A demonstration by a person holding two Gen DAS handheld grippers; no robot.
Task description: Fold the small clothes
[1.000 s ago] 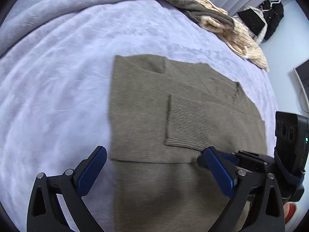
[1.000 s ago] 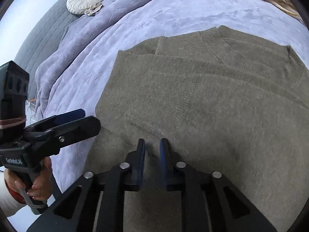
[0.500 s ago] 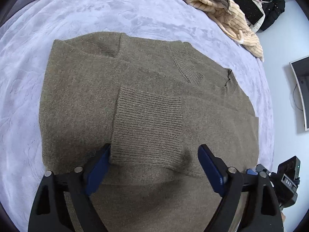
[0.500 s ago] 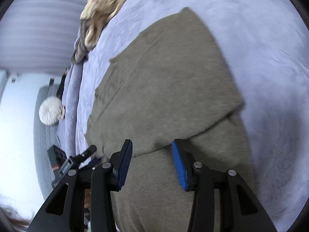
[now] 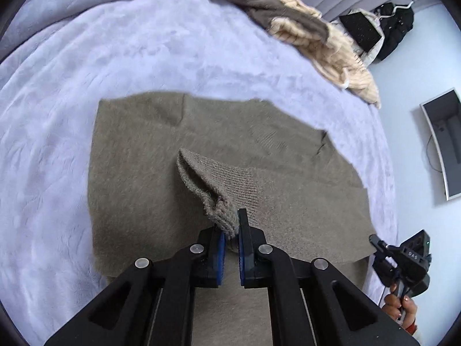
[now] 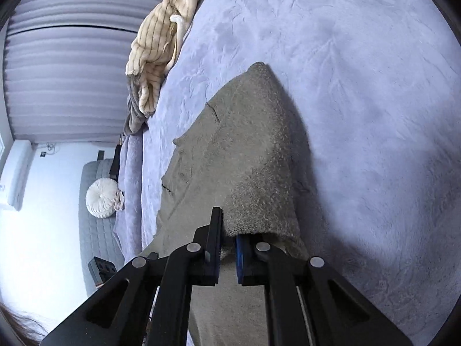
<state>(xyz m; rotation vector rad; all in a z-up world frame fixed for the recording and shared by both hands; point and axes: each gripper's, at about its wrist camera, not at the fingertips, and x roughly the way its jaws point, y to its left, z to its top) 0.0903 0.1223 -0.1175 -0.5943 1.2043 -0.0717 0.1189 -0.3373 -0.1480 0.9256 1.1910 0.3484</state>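
Olive sweater (image 5: 138, 173) is lying flat on the lilac bedspread (image 5: 86, 66). Left gripper (image 5: 229, 232) is pinching the ribbed cuff (image 5: 219, 190), lifting it; right gripper (image 6: 229, 238) is pinching a raised edge fold. Cream and grey clothes (image 5: 311, 31) are lying far right; a round cushion (image 6: 100, 199) is sitting far left.

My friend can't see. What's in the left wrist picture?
The left gripper pinches the ribbed cuff of an olive sweater lying on a lavender blanket. More clothes are piled at the far edge.
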